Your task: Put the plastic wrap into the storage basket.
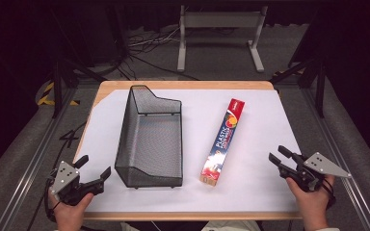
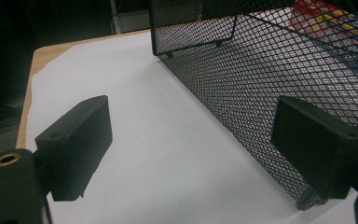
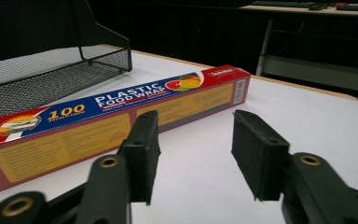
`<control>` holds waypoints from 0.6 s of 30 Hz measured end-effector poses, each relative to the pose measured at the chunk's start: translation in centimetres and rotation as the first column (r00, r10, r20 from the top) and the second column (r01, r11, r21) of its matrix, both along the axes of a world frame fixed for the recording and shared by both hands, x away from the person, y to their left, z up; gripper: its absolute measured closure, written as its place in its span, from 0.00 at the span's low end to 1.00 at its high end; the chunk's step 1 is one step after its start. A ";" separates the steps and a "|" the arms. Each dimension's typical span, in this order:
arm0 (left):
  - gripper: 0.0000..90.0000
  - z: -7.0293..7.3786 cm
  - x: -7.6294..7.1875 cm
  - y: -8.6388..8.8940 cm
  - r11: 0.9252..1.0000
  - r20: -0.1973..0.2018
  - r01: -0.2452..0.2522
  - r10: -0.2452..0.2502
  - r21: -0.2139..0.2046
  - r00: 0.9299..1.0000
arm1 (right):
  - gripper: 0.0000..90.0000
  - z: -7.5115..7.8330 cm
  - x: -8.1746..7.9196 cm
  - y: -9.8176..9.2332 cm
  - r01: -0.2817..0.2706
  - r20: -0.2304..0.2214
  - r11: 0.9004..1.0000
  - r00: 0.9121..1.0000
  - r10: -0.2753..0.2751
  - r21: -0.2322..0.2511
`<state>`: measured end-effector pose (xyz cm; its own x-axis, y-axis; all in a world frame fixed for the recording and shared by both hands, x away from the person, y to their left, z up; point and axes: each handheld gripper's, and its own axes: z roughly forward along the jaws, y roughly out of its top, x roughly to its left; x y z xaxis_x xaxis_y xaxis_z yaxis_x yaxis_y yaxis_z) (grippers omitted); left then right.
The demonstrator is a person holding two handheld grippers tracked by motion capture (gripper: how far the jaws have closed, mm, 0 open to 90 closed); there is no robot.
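Note:
A long red and blue box of plastic food wrap [image 1: 223, 142] lies flat on the white table cover, right of centre. In the right gripper view the food wrap box [image 3: 107, 114] lies crosswise just beyond the jaws. A black wire-mesh basket [image 1: 149, 137] stands left of the box, and nothing shows inside it. My left gripper [image 1: 94, 169] is held at the front left corner, open, its jaws near the basket's front left corner [image 2: 261, 121]. At the front right, my right gripper [image 1: 278, 158] is open with nothing between its jaws [image 3: 193, 154], pointing toward the box.
The white cover [image 1: 260, 120] spans a wooden table [image 1: 183, 84]. Beyond the far edge stand a grey metal frame [image 1: 219, 33] and loose cables on the floor. Dark stands flank the table at both sides.

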<state>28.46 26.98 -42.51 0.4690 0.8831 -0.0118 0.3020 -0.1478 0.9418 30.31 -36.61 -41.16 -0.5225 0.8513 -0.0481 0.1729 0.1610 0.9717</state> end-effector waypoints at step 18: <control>0.17 -0.2 0.0 -0.6 1.000 -0.026 0.013 -0.012 0.021 1.000 | 0.65 0.1 0.9 0.8 -0.040 -0.122 0.999 0.992 0.039 -0.006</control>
<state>28.44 26.35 -42.71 0.4797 0.8774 -0.0055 0.3243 -0.1714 0.9303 31.16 -35.76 -41.11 -0.5578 0.8299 0.0106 0.2834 0.1784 0.9423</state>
